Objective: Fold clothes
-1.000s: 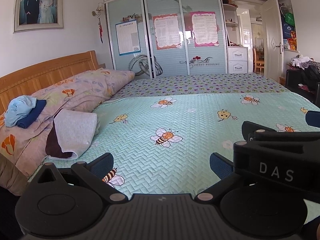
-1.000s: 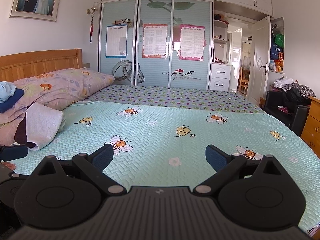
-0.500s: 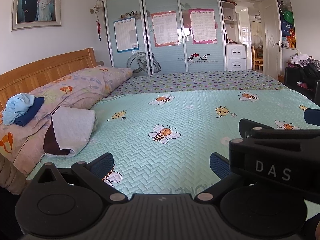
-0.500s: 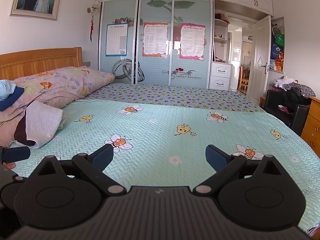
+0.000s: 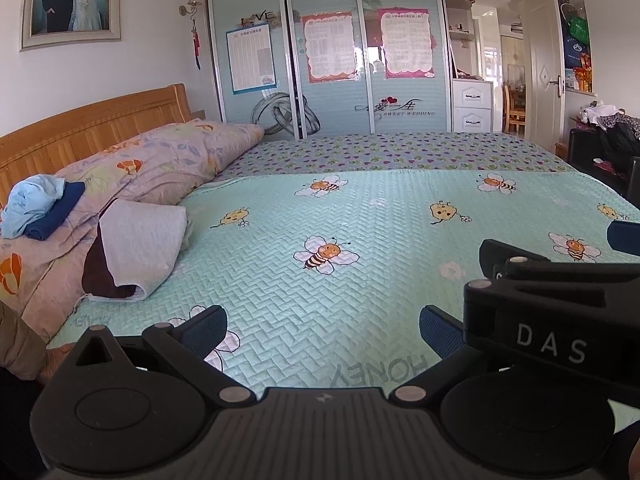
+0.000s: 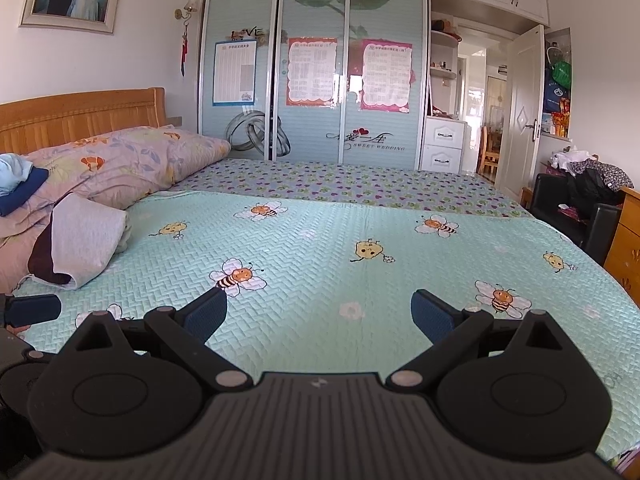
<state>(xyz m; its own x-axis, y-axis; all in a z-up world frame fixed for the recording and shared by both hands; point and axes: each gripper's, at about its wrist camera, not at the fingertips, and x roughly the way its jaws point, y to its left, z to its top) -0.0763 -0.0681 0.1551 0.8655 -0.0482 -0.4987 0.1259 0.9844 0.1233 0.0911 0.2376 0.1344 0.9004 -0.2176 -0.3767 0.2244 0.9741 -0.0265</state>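
Note:
A folded grey garment with a dark lining (image 5: 136,248) lies at the left of the bed, against the pillow; it also shows in the right wrist view (image 6: 80,240). A light blue garment (image 5: 30,204) sits on a folded navy one (image 5: 56,216) on top of the pillow. My left gripper (image 5: 320,330) is open and empty above the near edge of the green bee bedspread (image 5: 380,232). My right gripper (image 6: 318,314) is open and empty beside it, and its body shows at the right of the left wrist view (image 5: 552,320).
A floral pillow (image 5: 160,164) lies along the wooden headboard (image 5: 80,128). A wardrobe with sliding doors (image 5: 332,52) stands behind the bed. A dark chair piled with clothes (image 6: 580,196) and a wooden cabinet (image 6: 624,240) stand at the right.
Both grippers have drawn back and lowered a little toward the near edge of the bed. The clothes have not moved.

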